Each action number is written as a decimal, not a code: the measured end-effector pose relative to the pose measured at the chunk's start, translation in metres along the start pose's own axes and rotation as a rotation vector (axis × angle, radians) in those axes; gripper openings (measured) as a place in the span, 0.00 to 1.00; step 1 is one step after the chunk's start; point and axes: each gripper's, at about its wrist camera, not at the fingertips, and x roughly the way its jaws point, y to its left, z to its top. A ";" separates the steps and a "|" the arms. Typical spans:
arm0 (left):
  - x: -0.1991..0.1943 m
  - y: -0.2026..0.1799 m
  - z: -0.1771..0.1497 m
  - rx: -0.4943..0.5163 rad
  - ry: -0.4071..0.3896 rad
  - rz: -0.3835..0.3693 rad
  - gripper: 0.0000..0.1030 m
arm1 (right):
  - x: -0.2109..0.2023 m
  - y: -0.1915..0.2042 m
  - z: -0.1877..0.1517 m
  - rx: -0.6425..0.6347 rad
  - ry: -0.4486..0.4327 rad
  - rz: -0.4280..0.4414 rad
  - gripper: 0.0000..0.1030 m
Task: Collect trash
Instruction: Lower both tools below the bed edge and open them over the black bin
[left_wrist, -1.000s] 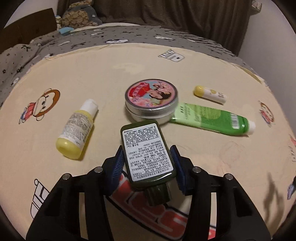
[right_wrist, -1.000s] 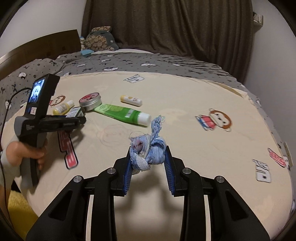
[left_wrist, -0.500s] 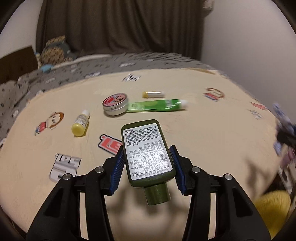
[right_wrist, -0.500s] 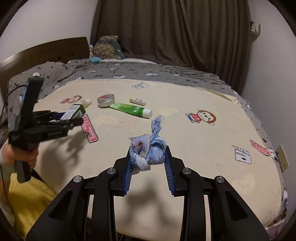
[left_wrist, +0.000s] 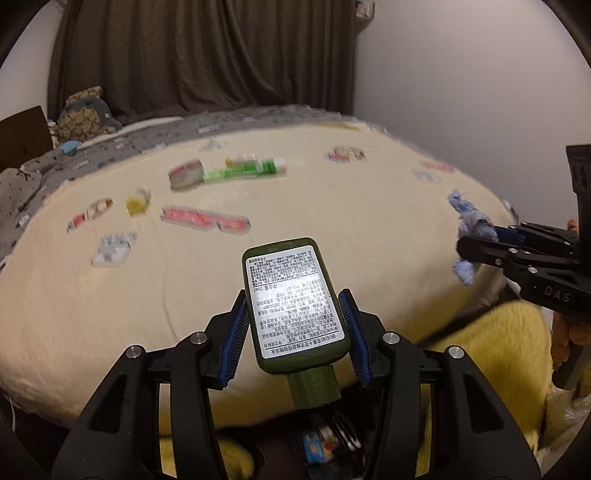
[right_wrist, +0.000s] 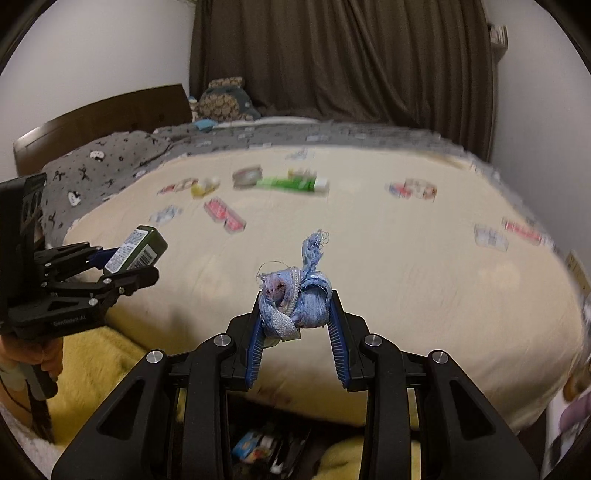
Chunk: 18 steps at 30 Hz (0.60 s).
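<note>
My left gripper is shut on a dark green bottle with a silver label, cap toward the camera, held past the bed's near edge. It also shows in the right wrist view. My right gripper is shut on a knotted blue cloth scrap, also seen at the right of the left wrist view. Below both grippers a dark bin with wrappers shows, also in the right wrist view.
On the cream bedsheet lie a round tin, a green tube, a small yellow stick and a yellow bottle. A yellow fuzzy rug lies by the bed. Curtain and wall stand behind.
Both grippers have pulled back from the bed with their loads still held. The items on the sheet look farther away, and the bed's near edge and the bin below have come into view.
</note>
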 end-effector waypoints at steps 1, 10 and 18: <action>0.003 -0.003 -0.009 0.000 0.022 -0.008 0.45 | 0.003 0.002 -0.009 0.010 0.019 0.008 0.32; 0.051 -0.013 -0.082 -0.060 0.265 -0.094 0.45 | 0.042 0.007 -0.076 0.130 0.214 0.090 0.32; 0.090 -0.016 -0.123 -0.077 0.424 -0.124 0.45 | 0.085 0.015 -0.117 0.194 0.407 0.113 0.32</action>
